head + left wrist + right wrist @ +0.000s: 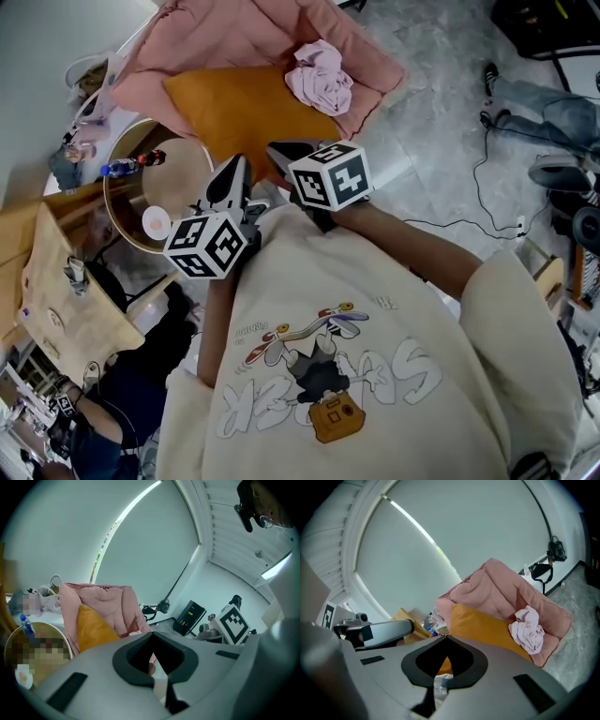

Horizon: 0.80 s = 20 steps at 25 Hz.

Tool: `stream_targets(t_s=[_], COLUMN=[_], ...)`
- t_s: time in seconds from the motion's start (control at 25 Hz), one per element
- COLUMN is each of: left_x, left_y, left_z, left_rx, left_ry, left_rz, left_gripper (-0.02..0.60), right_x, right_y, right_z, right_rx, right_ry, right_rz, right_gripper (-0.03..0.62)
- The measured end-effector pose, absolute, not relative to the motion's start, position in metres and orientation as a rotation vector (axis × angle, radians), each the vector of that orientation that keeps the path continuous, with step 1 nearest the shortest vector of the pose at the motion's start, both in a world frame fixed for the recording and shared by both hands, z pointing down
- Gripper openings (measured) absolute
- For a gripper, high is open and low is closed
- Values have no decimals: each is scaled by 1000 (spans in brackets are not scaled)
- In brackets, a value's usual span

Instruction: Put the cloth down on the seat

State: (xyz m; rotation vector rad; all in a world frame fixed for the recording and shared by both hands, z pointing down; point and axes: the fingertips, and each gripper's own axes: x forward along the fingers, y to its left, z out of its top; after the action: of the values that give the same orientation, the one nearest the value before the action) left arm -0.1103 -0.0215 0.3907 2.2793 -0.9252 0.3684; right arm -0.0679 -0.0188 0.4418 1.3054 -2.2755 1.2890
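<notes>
Cloth, head view: a pink cloth (321, 77) is found crumpled in a heap on the pink seat (375, 58), just beside the orange cushion (239, 108) and well apart from both grippers.
Grippers, head view: the left gripper (232, 167) and right gripper (279, 148) are held side by side short of the seat; nothing is carried.
Left gripper view: its fingers are seen drawn together with nothing between them. The seat back and cushion are shown, but the cloth cannot be made out.
Right gripper view: its fingers are likewise together and empty. The cloth is seen on the seat ahead, at the cushion's right.
Task status: placement is judged done.
Handling: the cloth is judged light, soft and limp, not fragile, and it is expected to sag if lifted.
Hold point: if a regrasp is needed, a raised fold atop the heap is advised.
</notes>
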Motion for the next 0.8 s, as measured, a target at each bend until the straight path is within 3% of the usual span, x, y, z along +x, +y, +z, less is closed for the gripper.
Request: stream_targets(t_s=[0.8], left_x=[-138], left_y=[-19], left_z=[386], left_rx=[2275], left_ry=[-972], left_rz=[307], left_gripper=[5], right_x=[-70], right_y=[-22], right_z=[420], right_rx=[1428], right_ry=[-2318], right_rz=[1118], right_gripper=[20])
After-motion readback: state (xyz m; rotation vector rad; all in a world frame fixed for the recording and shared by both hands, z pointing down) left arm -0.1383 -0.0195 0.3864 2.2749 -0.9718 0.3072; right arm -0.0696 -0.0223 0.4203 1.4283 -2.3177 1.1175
